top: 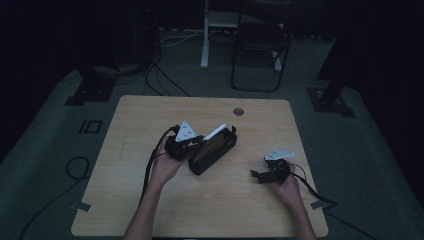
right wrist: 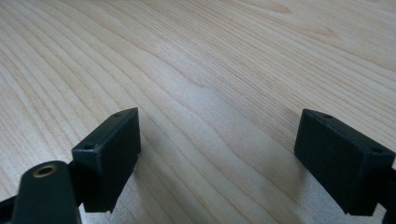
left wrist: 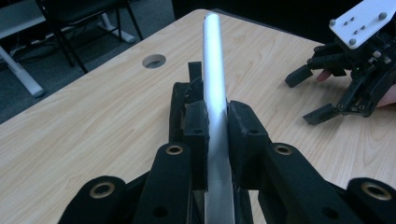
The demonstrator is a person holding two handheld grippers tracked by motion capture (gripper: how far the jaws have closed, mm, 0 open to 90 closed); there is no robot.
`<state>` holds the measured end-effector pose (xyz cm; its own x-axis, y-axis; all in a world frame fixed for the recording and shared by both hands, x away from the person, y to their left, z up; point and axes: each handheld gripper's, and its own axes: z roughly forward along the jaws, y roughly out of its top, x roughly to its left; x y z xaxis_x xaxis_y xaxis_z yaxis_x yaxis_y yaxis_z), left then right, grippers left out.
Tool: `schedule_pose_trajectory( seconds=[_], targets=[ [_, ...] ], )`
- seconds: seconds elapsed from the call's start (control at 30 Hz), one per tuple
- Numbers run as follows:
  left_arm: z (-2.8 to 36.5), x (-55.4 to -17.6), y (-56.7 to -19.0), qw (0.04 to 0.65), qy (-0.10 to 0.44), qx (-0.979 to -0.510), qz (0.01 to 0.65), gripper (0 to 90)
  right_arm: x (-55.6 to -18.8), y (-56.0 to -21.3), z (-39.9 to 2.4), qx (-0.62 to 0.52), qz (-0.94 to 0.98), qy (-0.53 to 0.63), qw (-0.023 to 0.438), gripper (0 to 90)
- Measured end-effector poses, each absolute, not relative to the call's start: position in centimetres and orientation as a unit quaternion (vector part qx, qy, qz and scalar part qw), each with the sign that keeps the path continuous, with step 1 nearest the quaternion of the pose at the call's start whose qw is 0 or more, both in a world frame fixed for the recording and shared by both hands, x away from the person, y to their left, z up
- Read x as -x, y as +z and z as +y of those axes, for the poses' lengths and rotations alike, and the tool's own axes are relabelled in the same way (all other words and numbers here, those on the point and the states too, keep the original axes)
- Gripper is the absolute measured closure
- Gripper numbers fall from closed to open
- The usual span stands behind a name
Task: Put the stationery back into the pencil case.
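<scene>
Pinching a white tube (left wrist: 215, 84) lengthwise, the left gripper (top: 192, 144) is held over the black case (top: 212, 150); the right gripper (top: 262, 175), jaws spread, is kept well apart

High view very dim, underexposed; room beyond table (top: 150, 120) sinks to near black at upper corners and edges. Both gripper views much brighter, evenly lit. Left gripper view: soft sheen along silver tube (left wrist: 213, 70), nearest jaw parts at bottom slightly soft. Right gripper view: wood grain sharp, faint soft shadows beside jaws, no glare.
</scene>
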<state>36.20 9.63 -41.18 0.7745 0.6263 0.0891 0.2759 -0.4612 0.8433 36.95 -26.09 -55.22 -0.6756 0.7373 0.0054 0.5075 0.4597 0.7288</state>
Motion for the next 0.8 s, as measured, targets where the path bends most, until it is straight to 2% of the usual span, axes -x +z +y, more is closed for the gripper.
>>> schedule_pose_trajectory(
  seconds=[0.8],
  targets=[
    [7.9, -37.4, -41.9, 0.434, 0.201, -0.833, 0.28, 79.1, -37.0, -55.2, -26.1, -0.369, 0.84, 0.365, 0.155, 14.1]
  ],
)
